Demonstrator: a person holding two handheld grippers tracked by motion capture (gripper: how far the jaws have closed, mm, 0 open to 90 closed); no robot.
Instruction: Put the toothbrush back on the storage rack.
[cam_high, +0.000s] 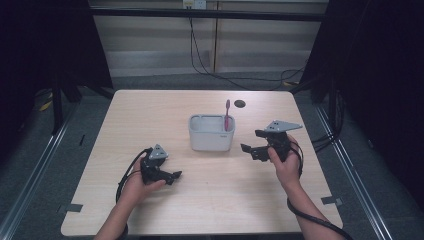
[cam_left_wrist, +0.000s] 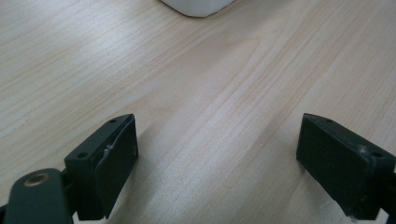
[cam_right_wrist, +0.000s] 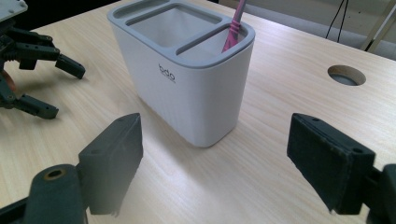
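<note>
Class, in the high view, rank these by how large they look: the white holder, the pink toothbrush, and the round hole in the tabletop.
1. White holder, plainly largest.
2. Pink toothbrush, counting just the part standing above the holder's rim.
3. Round hole, smallest, though it lies farther from the camera.

light: even, overhead | surround: dark | shadows: soft under claws | blur: near claws out of focus

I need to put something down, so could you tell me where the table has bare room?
The light wooden table is bare left of the white plastic holder and along its near edge; the right gripper crowds the holder's right.
</note>
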